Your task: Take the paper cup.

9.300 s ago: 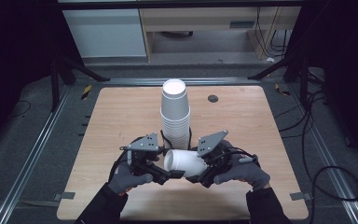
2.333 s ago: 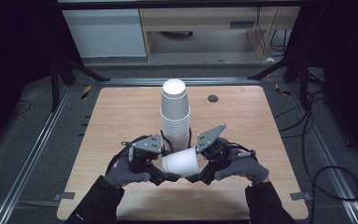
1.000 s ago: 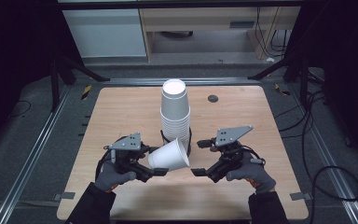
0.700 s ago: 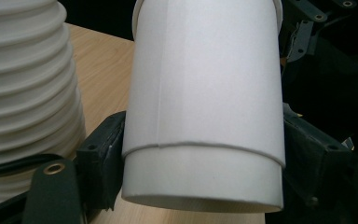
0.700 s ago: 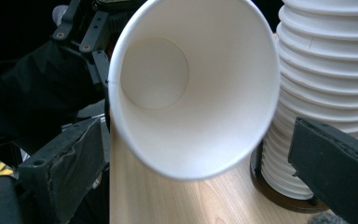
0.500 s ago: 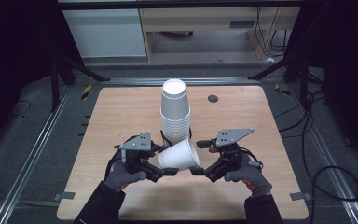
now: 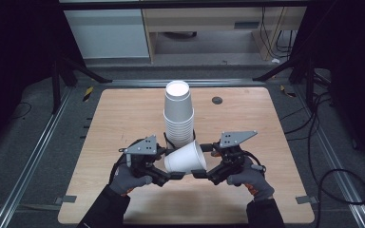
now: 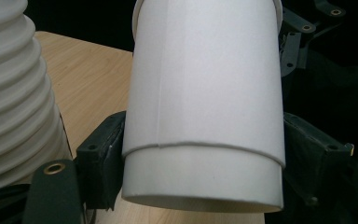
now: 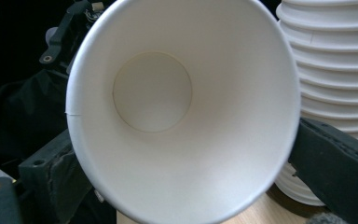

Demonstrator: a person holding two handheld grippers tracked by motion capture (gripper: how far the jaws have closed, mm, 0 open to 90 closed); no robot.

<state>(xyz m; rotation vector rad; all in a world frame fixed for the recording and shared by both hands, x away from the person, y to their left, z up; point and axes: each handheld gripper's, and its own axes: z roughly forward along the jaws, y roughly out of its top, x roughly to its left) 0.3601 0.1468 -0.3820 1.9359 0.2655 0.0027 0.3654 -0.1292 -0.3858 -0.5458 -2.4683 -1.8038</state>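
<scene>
**Paper cup held between two grippers, close to the stack**

A pale wooden counter [image 7: 123, 118] sits in a dark room, with a tall stack of white cups [image 7: 178, 111] standing near its middle. Just in front of the stack, a single paper cup [image 7: 185, 158] lies on its side in the air, mouth toward the right gripper [image 7: 197, 174], base toward the left gripper [image 7: 175, 175].

The thin wall could buckle if either pair of jaws squeezes harder. The cup also sits very near the stack, so a careless swing might knock the stack over.

In the left gripper view the jaws press both sides of the cup [image 8: 205, 107] near its base: a firm grasp. In the right gripper view the jaws flank the cup's rim [image 9: 182, 112]; they seem to touch it, though the contact is partly hidden, so I cannot tell if they grip.
</scene>
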